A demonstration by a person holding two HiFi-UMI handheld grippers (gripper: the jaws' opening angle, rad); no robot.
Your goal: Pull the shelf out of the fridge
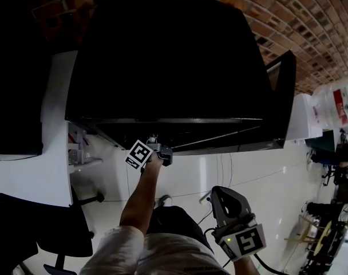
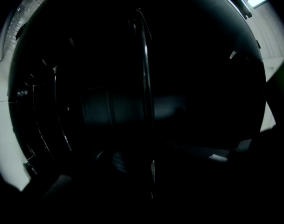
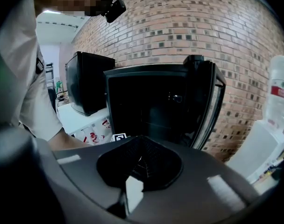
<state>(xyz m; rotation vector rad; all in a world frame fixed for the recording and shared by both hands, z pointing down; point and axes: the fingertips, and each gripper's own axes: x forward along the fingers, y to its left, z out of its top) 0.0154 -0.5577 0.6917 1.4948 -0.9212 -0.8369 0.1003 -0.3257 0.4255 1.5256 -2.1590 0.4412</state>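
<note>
The black fridge (image 1: 162, 56) stands below me with its door (image 1: 283, 96) swung open to the right. My left gripper (image 1: 161, 151) reaches into the fridge's front opening, its marker cube just outside. The left gripper view is very dark. In it a thin wire edge of the shelf (image 2: 145, 87) runs straight down the middle towards the jaws, which are lost in shadow, so no grip shows. My right gripper (image 1: 222, 192) hangs low by my body, away from the fridge, jaws together with nothing between them. It faces the open fridge (image 3: 146, 106).
A brick wall (image 3: 216, 27) backs the fridge. Another black appliance (image 3: 86, 80) sits on a white counter (image 1: 54, 125) to the left. A water dispenser with its bottle (image 1: 334, 105) stands on the right. An office chair (image 1: 65, 234) is at lower left.
</note>
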